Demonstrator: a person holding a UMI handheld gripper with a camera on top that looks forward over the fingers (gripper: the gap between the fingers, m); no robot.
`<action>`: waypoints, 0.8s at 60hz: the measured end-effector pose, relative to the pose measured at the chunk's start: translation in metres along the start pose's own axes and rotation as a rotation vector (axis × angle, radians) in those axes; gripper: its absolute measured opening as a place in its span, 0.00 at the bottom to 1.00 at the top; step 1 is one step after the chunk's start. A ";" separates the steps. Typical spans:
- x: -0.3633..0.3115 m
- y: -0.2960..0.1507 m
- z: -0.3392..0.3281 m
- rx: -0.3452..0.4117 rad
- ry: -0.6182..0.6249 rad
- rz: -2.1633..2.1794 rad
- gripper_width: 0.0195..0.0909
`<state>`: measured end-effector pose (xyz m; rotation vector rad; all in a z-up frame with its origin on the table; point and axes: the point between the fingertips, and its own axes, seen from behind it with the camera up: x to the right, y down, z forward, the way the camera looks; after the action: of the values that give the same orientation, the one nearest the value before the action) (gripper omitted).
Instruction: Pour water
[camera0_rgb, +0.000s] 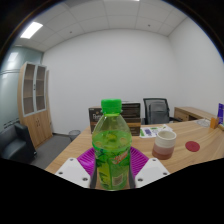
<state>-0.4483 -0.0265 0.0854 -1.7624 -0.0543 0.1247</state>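
Holding: I see the fingers (112, 172) pressed on the bottle (111, 150) from both sides, purple pads against its lower body.
Bottle: upright, green cap on, green label, lifted in front of the desk (190, 158).
Cup: a white cup (165, 141) stands on the desk, just right of the bottle.
Coaster: a red disc (193, 147) lies beyond the cup.
Room: black chair (155, 108) behind the desk, wooden cabinet (36, 100) at left.

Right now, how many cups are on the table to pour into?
1. A single white cup stands on the table, beyond the gripper and beside the green-capped bottle its fingers grip. The bottle may hide others behind it.
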 end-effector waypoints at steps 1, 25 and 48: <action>0.000 0.001 0.001 0.000 -0.001 -0.002 0.35; 0.011 0.000 0.009 -0.106 -0.015 0.190 0.29; 0.052 -0.045 0.065 -0.181 0.001 1.202 0.29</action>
<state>-0.4029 0.0511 0.1147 -1.7517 1.0298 1.0019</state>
